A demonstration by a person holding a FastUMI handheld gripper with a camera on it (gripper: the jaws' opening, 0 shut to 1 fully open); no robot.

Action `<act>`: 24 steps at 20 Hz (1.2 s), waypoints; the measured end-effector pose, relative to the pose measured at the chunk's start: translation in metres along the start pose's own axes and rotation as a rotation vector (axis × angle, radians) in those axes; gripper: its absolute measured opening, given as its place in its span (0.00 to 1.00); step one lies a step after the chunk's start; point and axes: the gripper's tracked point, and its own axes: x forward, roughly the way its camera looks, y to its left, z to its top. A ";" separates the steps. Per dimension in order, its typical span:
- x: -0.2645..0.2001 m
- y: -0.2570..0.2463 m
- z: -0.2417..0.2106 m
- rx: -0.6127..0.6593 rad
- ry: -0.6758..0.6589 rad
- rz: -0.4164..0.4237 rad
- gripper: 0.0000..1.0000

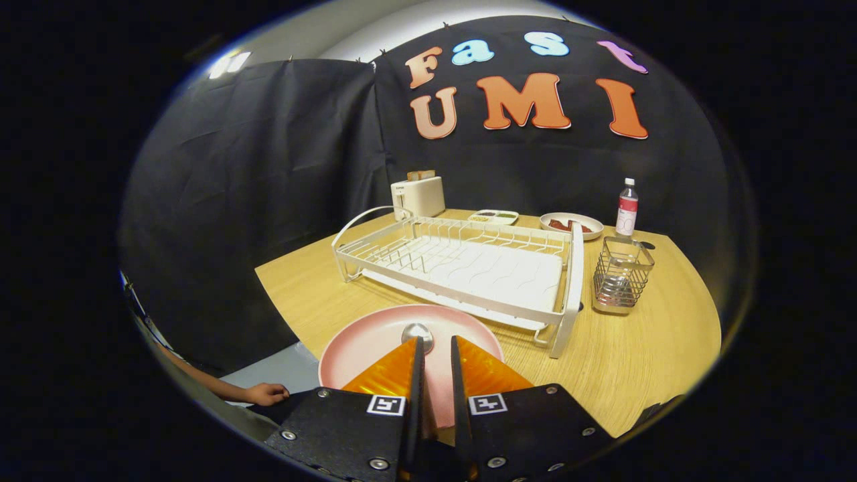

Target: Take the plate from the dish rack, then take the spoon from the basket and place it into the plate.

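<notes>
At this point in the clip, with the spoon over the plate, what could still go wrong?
1. The spoon lies on the pink plate with its bowl just ahead of the gripper, whose fingers stand slightly apart with a narrow gap; whether they press the handle is unclear, so pulling back might drag it.
2. The plate sits at the table's near edge, so a push could slide it off.
3. The dish rack stands just beyond; a forward lunge might clip it.
</notes>
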 end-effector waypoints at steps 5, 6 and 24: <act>-0.017 -0.017 0.063 0.002 -0.165 -0.079 0.20; -0.021 -0.021 0.078 0.001 -0.201 -0.096 0.21; -0.087 -0.049 0.223 -0.074 -0.510 -0.420 0.85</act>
